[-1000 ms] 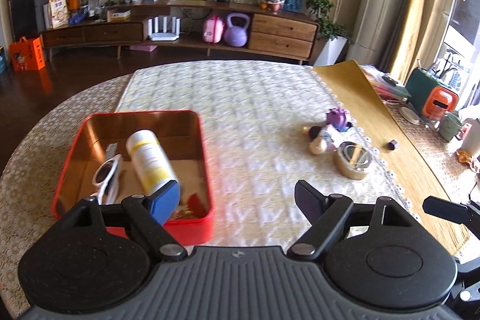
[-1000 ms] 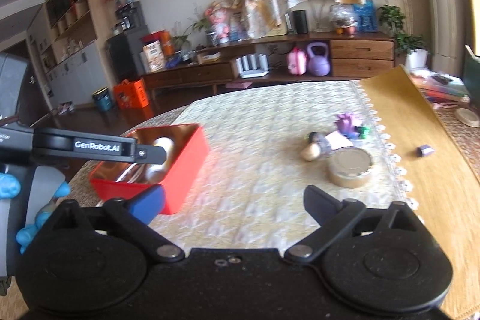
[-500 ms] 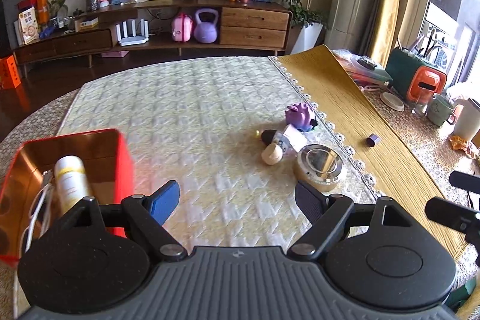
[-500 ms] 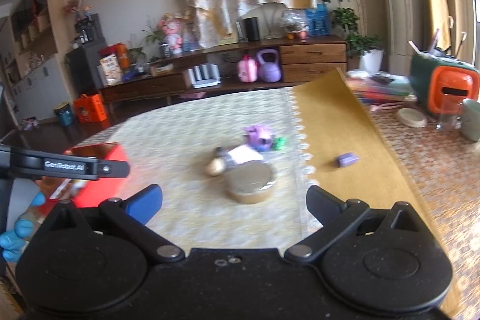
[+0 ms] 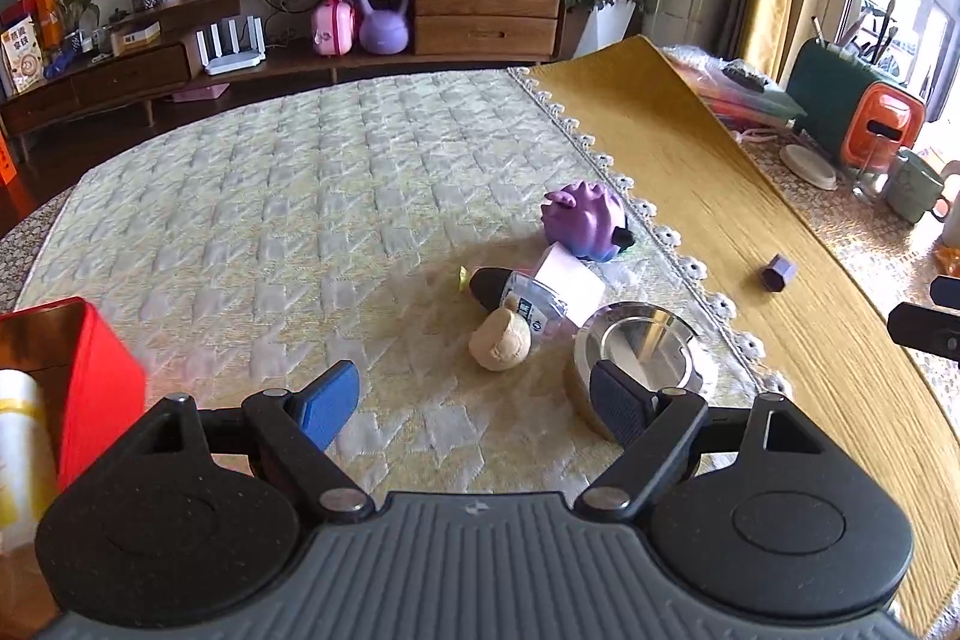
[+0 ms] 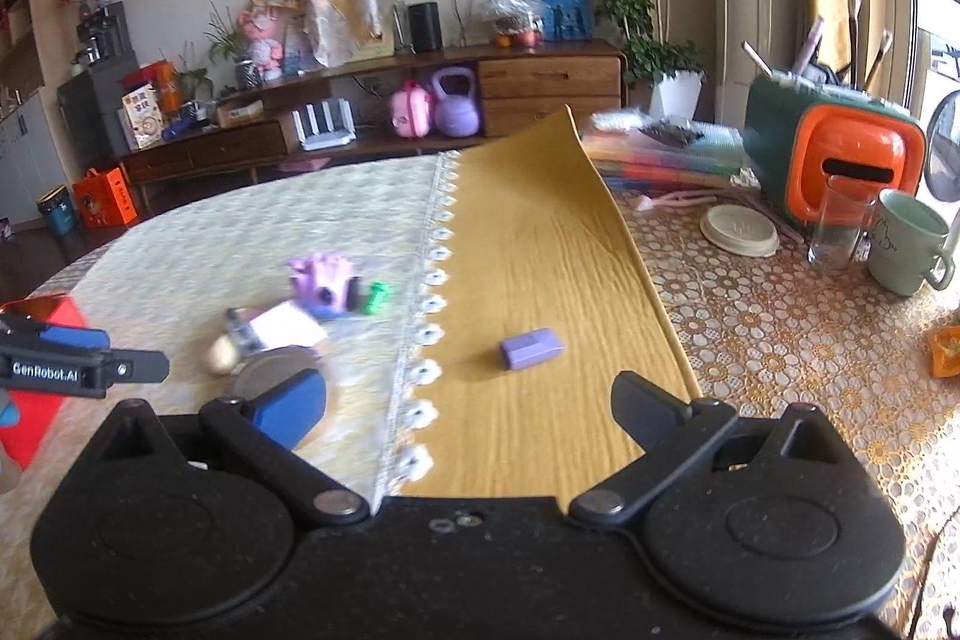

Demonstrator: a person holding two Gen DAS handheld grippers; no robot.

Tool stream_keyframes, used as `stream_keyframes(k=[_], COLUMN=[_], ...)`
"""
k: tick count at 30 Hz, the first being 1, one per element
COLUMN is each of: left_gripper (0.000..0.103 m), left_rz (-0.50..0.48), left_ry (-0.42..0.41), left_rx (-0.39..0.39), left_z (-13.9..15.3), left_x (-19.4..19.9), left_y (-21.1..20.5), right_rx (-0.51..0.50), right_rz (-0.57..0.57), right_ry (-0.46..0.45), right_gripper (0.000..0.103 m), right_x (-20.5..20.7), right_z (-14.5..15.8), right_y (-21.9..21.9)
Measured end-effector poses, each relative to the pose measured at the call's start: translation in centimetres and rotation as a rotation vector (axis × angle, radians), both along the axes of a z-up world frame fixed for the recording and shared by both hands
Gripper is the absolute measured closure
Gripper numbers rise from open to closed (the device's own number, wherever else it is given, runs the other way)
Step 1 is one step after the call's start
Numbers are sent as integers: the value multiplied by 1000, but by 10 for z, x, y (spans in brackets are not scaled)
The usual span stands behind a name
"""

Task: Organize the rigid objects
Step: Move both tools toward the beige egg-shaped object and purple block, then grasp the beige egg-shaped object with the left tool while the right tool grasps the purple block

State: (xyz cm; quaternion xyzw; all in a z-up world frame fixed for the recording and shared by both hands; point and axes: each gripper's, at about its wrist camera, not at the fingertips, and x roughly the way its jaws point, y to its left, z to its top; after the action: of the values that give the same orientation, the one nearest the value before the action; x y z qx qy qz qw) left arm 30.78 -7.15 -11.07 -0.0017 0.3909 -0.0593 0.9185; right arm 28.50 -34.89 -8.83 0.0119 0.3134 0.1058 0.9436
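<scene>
A red tin box point(image 5: 90, 382) sits at the left edge of the table with a white and yellow bottle point(image 5: 18, 436) in it. A cluster of loose objects lies ahead: a purple spiky toy point(image 5: 585, 220), a small clear bottle with a dark cap point(image 5: 522, 295), a beige ball point(image 5: 501, 340) and a round metal tin point(image 5: 642, 346). A small purple block point(image 6: 531, 347) lies on the yellow mat. My left gripper point(image 5: 474, 403) is open and empty, just short of the ball and tin. My right gripper point(image 6: 468, 409) is open and empty, short of the purple block.
A yellow mat point(image 6: 540, 280) covers the right part of the quilted tablecloth point(image 5: 300, 196). At the far right stand a green and orange holder point(image 6: 840, 154), a glass point(image 6: 837, 229), a mug point(image 6: 909, 241) and a stack of plastic folders point(image 6: 666, 154). A small green piece point(image 6: 375, 296) lies by the purple toy.
Both grippers have swung to the right. The red box has slid to the left edge of both views. The loose objects and the purple block are now closer and more central.
</scene>
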Motion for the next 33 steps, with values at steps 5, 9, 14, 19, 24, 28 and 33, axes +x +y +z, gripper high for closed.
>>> stream_keyframes(k=[5, 9, 14, 19, 24, 28, 33], left_gripper=[19, 19, 19, 22, 38, 59, 72], left_rz=[24, 20, 2, -6, -22, -49, -68], left_ry=[24, 23, 26, 10, -13, -27, -33], left_rx=[-3, -16, -10, -12, -6, 11, 22], left_z=[-18, -29, -40, -46, -45, -44, -43], left_x=[24, 36, 46, 49, 50, 48, 45], left_y=[-1, -1, -5, -6, -10, -17, -20], right_rx=[-19, -33, -40, -44, -50, -68, -68], right_rz=[-3, -2, 9, 3, -9, -18, -38], right_ry=[23, 40, 61, 75, 87, 72, 65], right_gripper=[8, 16, 25, 32, 42, 52, 63], right_x=[29, 53, 77, 89, 96, 97, 93], right_z=[-14, -25, -40, -50, -58, -58, -57], right_y=[-4, -6, -5, -4, -4, -2, -3])
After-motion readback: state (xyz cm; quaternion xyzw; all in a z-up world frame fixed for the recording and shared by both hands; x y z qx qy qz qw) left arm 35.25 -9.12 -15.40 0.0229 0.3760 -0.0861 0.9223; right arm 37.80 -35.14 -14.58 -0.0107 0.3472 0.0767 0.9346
